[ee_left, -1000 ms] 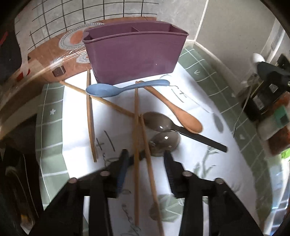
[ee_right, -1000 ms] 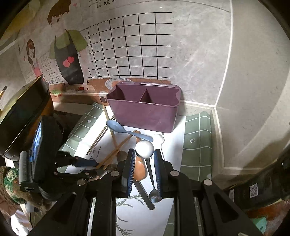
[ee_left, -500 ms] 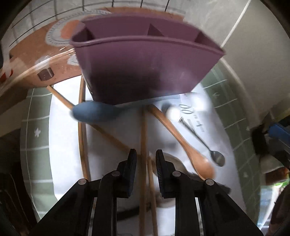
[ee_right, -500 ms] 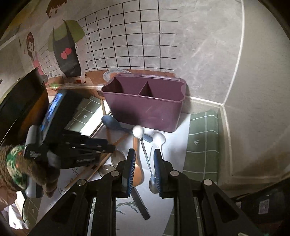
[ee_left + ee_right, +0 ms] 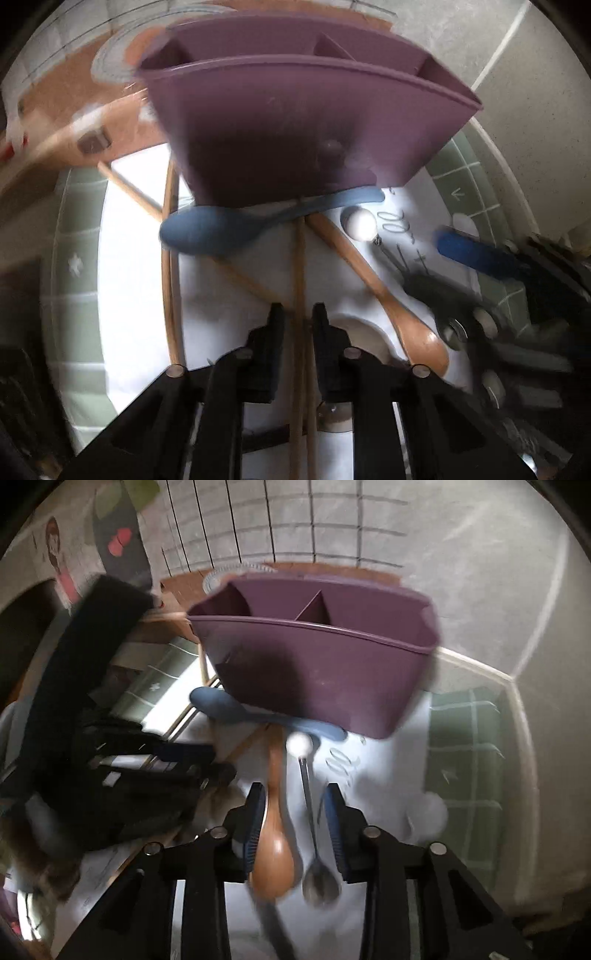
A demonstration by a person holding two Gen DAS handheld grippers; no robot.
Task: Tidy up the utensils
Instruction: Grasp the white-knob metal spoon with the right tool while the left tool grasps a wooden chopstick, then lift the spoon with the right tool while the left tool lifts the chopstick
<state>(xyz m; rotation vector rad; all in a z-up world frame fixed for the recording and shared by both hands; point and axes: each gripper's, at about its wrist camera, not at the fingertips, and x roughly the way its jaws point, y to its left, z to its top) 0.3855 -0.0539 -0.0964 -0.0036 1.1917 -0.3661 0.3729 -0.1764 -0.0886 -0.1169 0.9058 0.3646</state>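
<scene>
A purple divided utensil holder (image 5: pixel 303 122) stands at the back of a white mat; it also shows in the right wrist view (image 5: pixel 317 672). My left gripper (image 5: pixel 298 314) is nearly shut around a wooden chopstick (image 5: pixel 298 266) that runs between its jaws. A blue spoon (image 5: pixel 221 229) lies against the holder's base. My right gripper (image 5: pixel 293 797) is open over a wooden spoon (image 5: pixel 275 834) and a metal spoon with a white ball end (image 5: pixel 310 823); both lie on the mat between its jaws.
More wooden chopsticks (image 5: pixel 171 266) lie on the left of the white mat (image 5: pixel 133 258). The wooden spoon (image 5: pixel 373 280) and the white ball end (image 5: pixel 360 225) also show in the left wrist view. A green checked cloth (image 5: pixel 465 738) lies beneath the mat, and the tiled wall stands close behind.
My left gripper has moved forward and closed in around the chopstick. My right gripper has let go of the ball-end spoon, opened, and dropped low towards the mat.
</scene>
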